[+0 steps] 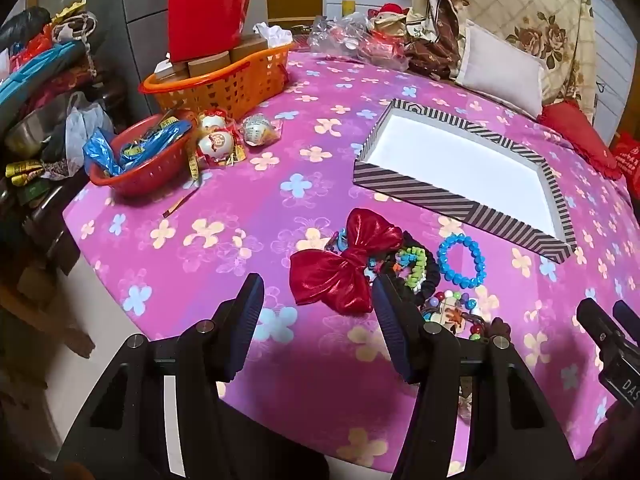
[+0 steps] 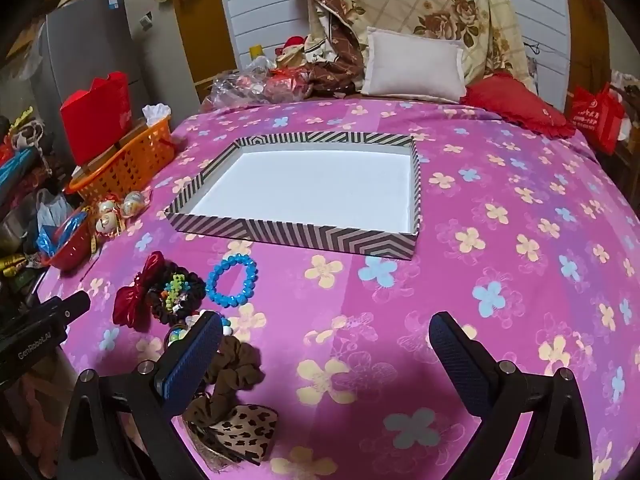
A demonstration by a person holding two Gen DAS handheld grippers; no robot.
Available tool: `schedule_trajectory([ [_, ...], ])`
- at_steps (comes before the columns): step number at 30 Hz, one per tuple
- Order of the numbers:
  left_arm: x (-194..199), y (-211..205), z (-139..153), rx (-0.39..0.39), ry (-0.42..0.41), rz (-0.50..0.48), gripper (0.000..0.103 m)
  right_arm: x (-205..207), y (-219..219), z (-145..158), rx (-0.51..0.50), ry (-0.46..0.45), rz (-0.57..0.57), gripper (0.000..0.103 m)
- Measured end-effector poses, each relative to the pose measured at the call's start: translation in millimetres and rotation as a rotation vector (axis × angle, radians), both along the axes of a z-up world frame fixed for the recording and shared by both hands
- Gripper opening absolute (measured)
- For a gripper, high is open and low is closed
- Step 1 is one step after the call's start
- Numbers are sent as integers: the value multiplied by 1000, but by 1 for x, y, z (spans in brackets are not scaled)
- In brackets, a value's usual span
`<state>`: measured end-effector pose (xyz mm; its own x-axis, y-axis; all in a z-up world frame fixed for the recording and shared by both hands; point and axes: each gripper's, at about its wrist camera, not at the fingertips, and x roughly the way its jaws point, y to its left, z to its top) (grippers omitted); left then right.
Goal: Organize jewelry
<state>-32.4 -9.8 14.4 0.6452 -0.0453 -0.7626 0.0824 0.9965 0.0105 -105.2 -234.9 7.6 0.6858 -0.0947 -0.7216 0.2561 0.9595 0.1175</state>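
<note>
A striped tray point(image 1: 456, 196) with an empty white inside lies on the pink flowered cloth; it also shows in the right wrist view point(image 2: 320, 236). In front of it lies a pile of jewelry: a red bow point(image 1: 344, 268) point(image 2: 134, 300), a blue bead bracelet point(image 1: 460, 258) point(image 2: 232, 280), a black scrunchie with coloured beads point(image 1: 416, 268) point(image 2: 176, 292), a brown scrunchie point(image 2: 236, 368) and a leopard bow point(image 2: 244, 428). My left gripper point(image 1: 318, 296) is open and empty, just short of the red bow. My right gripper point(image 2: 326, 332) is open and empty, right of the pile.
An orange basket point(image 1: 224, 84) with boxes and a red bag point(image 1: 204, 12) stands at the far left. A red bowl point(image 1: 136, 176) and round ornaments point(image 1: 216, 142) lie nearby. Pillows point(image 2: 412, 64) and bedding are at the back. The table edge drops off at left.
</note>
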Motion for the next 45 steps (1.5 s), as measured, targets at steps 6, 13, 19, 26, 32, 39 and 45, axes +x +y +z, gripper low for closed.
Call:
schedule_trajectory([
  [6,0,-4,-1,-1,4,-10,56,0,6,3,-28,13,8,102],
  [13,3,-4,-3,-5,15,-15,56,6,-3,-3,-21,22,11,102],
  [19,5,-6,-7,-2,26,-13,56,6,2,-3,-36,34,11,102],
  [26,7,-7,-12,4,35,-11,56,10,0,-9,-18,27,12,102],
  [32,11,-8,-16,4,48,-8,56,13,-2,-14,6,65,11,102],
  [39,14,-8,-20,6,61,-6,56,16,-2,-16,7,76,17,102],
  [45,16,-8,-22,3,64,-3,56,19,-2,-18,1,73,20,102],
])
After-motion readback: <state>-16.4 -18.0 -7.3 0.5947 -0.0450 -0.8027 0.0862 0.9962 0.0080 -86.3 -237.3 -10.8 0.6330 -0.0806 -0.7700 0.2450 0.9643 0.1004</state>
